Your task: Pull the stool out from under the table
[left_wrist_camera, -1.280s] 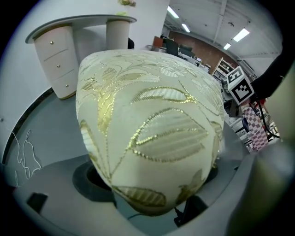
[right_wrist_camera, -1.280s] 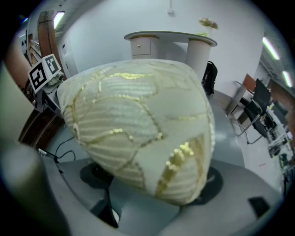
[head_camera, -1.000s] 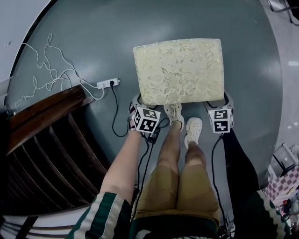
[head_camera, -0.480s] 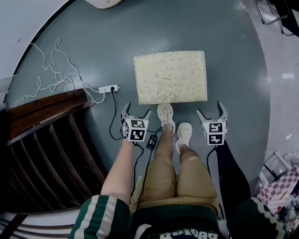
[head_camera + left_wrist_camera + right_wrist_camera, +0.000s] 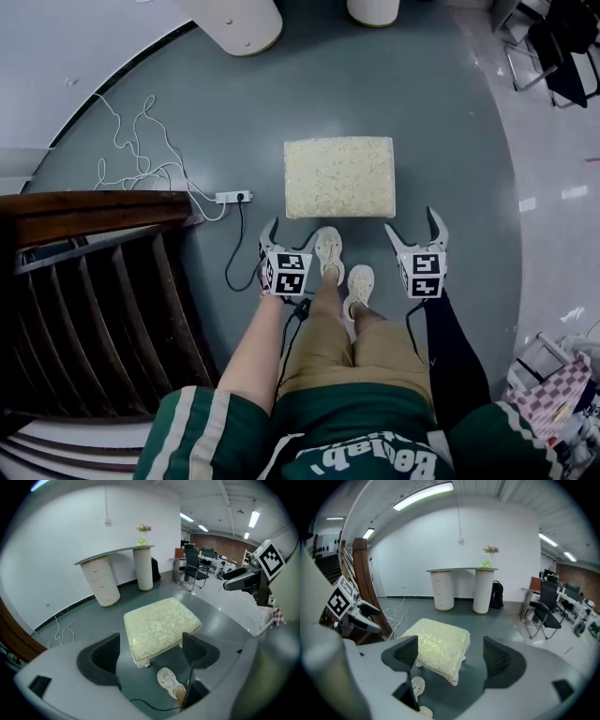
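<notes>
Left gripper (image 5: 286, 238) and right gripper (image 5: 411, 226), jaws spread, face a cream, seemingly brocade stool (image 5: 339, 176).

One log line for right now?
stool: on floor, clear of table | left claw: open, empty | right claw: open, empty | contact: none

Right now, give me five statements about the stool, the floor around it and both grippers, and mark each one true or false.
1. The stool stands on open floor, clear of the table. True.
2. The left gripper is clamped on the stool. False: its jaws stand apart and empty, short of the stool.
3. The right gripper is open and holds nothing. True.
4. The power strip lies to the stool's right. False: it lies on the floor to the stool's left, as the person stands.
5. The stool lies tipped on its side. False: it stands upright, cushion up.
</notes>
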Motion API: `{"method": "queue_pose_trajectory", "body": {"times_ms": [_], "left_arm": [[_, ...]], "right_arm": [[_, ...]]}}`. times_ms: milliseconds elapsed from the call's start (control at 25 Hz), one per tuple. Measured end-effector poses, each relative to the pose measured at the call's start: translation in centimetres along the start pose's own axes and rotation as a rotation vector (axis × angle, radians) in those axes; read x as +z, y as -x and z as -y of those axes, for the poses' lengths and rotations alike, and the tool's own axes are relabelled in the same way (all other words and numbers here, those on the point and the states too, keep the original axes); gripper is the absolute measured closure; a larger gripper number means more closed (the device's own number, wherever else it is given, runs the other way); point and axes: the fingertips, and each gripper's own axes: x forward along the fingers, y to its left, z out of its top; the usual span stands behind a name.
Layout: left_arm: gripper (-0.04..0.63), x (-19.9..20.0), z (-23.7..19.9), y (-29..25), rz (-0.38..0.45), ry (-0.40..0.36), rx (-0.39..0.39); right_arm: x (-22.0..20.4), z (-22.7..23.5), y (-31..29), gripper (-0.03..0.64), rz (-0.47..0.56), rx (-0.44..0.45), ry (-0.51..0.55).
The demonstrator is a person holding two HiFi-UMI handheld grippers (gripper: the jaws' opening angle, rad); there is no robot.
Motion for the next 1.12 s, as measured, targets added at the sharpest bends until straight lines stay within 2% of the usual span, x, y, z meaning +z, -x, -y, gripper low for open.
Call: {"method": "queue_pose_trajectory", "body": {"times_ms": [280,400,560,640,880,1120], "left_arm": [[0.172,9.0,-0.5,8.2,0.169,0.046,0.053],[0.172,13.5,-1.0,11.7,0.258,0.051,0.064],[0.170,19.1,-0.7,16.8,0.372,0.111,0.051],[0.170,21.4,-0.5,19.5,0.429,0.113,0.045],[0.170,24.9,0.1,25.4,0.523,0.090,0.034],[0.176,28.4,0.1,30.6,0.632,0.051,0.025]], "right_arm": [[9.5,2.0,7.9,0.174,0.139,-0.034,0.005],[13.4,1.5,10.7,0.175,0.202,-0.041,0.005],[17.7,0.2,13.7,0.176,0.282,-0.038,-0.014],[19.8,-0.4,15.4,0.176,0.319,-0.031,-0.014],[24.7,-0.8,20.2,0.176,0.421,-0.010,-0.003],[29.1,-1.4,23.7,0.178,0.507,-0.016,0.068]]}}
